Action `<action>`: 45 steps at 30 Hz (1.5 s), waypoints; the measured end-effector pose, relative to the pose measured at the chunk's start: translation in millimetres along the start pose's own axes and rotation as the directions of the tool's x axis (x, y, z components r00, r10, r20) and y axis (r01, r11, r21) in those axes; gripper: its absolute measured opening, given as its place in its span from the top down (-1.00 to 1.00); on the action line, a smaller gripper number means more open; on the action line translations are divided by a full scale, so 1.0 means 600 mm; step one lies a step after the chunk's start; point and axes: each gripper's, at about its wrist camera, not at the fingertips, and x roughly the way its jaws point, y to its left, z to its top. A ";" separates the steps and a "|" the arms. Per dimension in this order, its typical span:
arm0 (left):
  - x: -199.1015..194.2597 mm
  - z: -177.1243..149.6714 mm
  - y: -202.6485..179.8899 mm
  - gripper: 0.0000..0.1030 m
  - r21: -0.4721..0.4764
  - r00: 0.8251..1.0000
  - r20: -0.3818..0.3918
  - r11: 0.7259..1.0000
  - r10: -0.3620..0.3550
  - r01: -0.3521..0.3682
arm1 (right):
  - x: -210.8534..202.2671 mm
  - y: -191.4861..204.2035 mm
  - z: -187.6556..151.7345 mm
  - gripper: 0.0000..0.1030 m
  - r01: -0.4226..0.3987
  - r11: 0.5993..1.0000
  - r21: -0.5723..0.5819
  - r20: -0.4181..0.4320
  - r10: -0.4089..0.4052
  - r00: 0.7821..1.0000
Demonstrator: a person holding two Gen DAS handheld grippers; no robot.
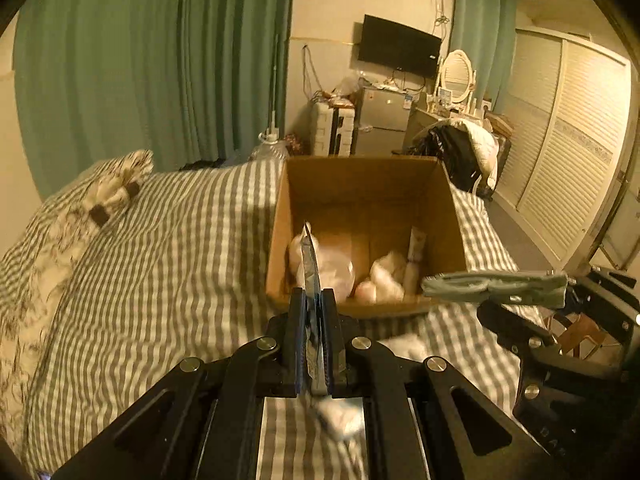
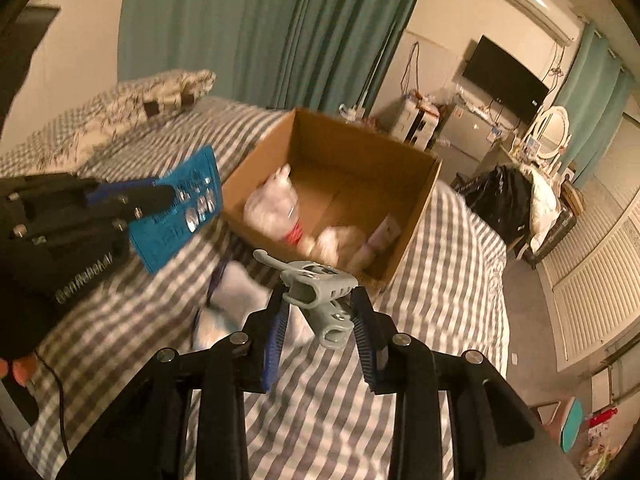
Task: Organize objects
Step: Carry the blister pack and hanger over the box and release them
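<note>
A bed covered in a grey-and-white striped sheet (image 1: 172,248) fills the lower part of both views, with an open cardboard box (image 1: 362,184) sitting on it. Inside the box lie a clear bag of white things (image 2: 272,204), a fluffy white item (image 2: 336,240) and a pale tube (image 1: 414,252) leaning in the far right corner.

The left gripper (image 1: 316,308) is closed tight on a flat blue blister card (image 2: 180,212) – seen edge-on from its own camera, it rises as a thin blade between the fingers and points toward the near left part of the box. From the right wrist view the same card is held in the air above the sheet, just left of the box, with silver foil bubbles on its face.

The right gripper (image 2: 320,312) is clamped on a grey plastic hair claw clip (image 2: 316,288), its blue ribbed pads (image 2: 276,332) pressing the clip from both sides. The clip hangs in the air just short of the box's near wall – not inside it.

A crumpled white item (image 2: 236,296) lies on the sheet below the two grippers, blurred. A patterned pillow (image 1: 116,184) rests at the bed's left side before green curtains (image 1: 160,60), and a wall television (image 1: 398,46) hangs beyond the box.
</note>
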 end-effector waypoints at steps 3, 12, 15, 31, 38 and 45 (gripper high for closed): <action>0.029 0.035 -0.008 0.87 0.017 1.000 0.011 1.000 -0.006 0.006 | 0.008 -0.027 0.037 0.40 -0.007 1.000 0.025 0.035 0.006 0.999; 0.148 0.114 -0.015 0.87 0.029 0.999 0.005 0.999 -0.032 0.032 | 0.094 -0.101 0.133 0.40 -0.016 0.995 0.103 0.087 0.007 0.996; 0.198 0.119 -0.015 0.87 0.029 0.999 -0.026 0.998 -0.047 0.048 | 0.144 -0.115 0.148 0.40 -0.014 0.993 0.117 0.072 0.005 0.997; 0.196 0.103 -0.009 -0.08 0.023 0.999 -0.031 0.999 -0.032 0.033 | 0.178 -0.152 0.141 -0.23 0.007 0.983 0.186 0.121 -0.030 0.992; 0.085 0.078 -0.007 -0.44 0.013 1.000 -0.004 1.000 0.024 -0.024 | 0.064 -0.184 0.113 -0.41 0.032 0.975 0.221 0.143 -0.065 0.988; -0.026 0.059 0.002 -0.84 -0.021 0.997 0.044 0.998 0.064 -0.063 | -0.045 -0.184 0.081 -0.55 0.041 0.976 0.213 0.168 -0.078 0.983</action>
